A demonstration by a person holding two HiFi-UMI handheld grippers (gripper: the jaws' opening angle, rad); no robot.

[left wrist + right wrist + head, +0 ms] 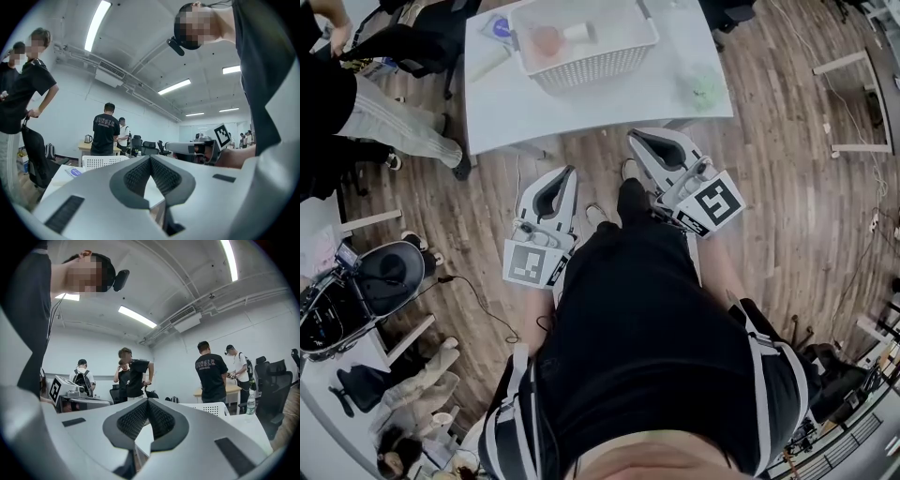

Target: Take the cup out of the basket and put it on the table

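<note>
Bright, even light from ceiling tubes [96, 24] above the counter [511, 108]; we note them blown out in both gripper views. The counter top glares white, and the cup [547, 39] in the basket [591, 67] reads pale and soft. Shadows are faint. Strong fisheye bending, black vignette at the corners.

I read the left claw [150, 157] and right claw [147, 400] as smooth, matt pale-grey plastic, their pads [138, 176] dark, finely ribbed and rubbery-looking. The tabletop [609, 94] is white, smooth and matt. The basket [591, 67] looks like white perforated plastic. The floor [787, 206] is grained wood plank with a faint sheen. The person's black garment [647, 319] is matt cloth.
</note>
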